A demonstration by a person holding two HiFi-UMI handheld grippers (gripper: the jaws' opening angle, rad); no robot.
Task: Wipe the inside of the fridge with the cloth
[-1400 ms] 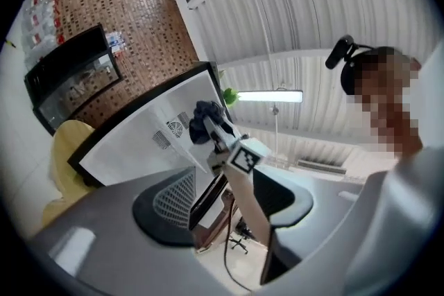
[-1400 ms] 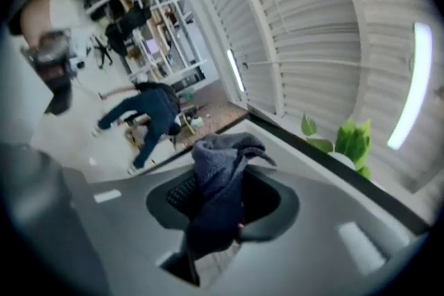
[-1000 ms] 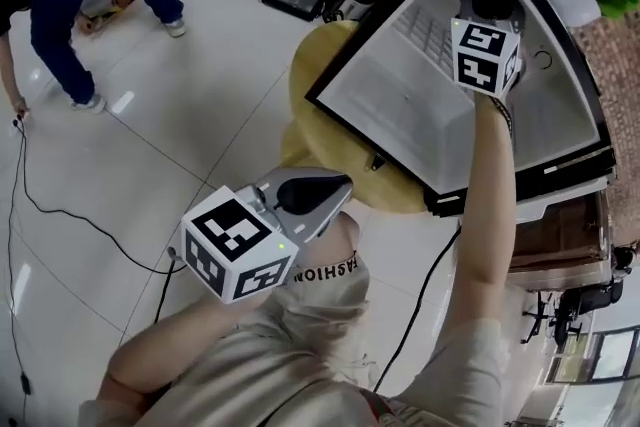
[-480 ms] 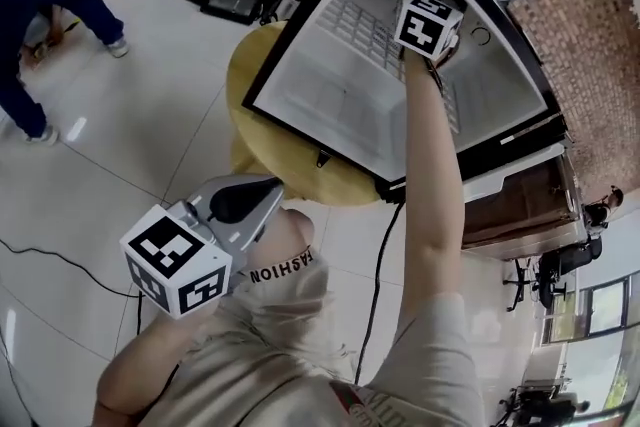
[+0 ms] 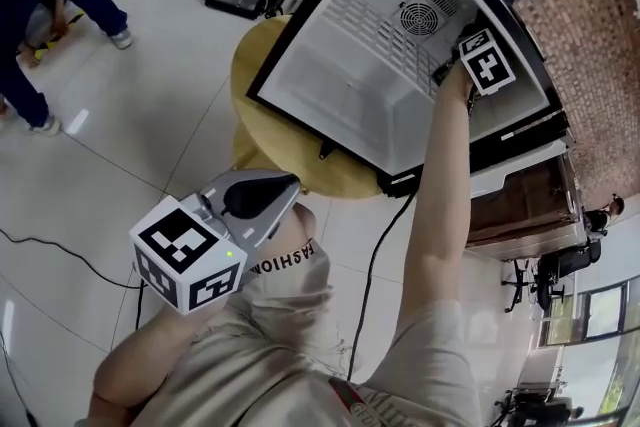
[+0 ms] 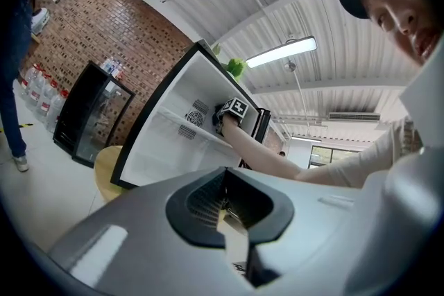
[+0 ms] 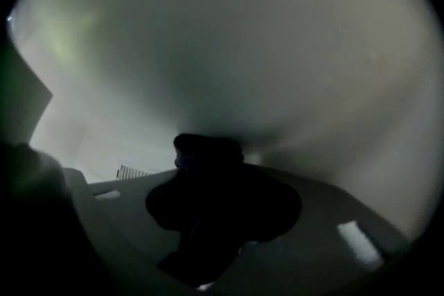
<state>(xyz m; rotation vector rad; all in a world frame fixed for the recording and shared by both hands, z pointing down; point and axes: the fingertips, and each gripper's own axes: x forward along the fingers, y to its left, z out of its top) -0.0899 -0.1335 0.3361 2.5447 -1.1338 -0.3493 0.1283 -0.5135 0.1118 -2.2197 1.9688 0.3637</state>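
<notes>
Our right tongs (image 7: 215, 208) gripping dark cloth (image 7: 208, 150) by fridge (image 5: 345, 105) side wall. Cloth looks soft, light, floppy; we'd pinch bunched middle. Our left tongs (image 6: 232, 218) clenched empty, outside fridge.

Head view: bright, even light; pale glare patches on floor (image 5: 75, 125) at 9 o'clock; edges bowed. Left gripper view: strip light (image 6: 281, 52) at 1 o'clock, blown out; near foreground soft; corners vignetted black. Right gripper view: dim, hazy fridge wall (image 7: 277, 45); cloth (image 7: 208, 149), probably, a black silhouette at 6 o'clock.
</notes>
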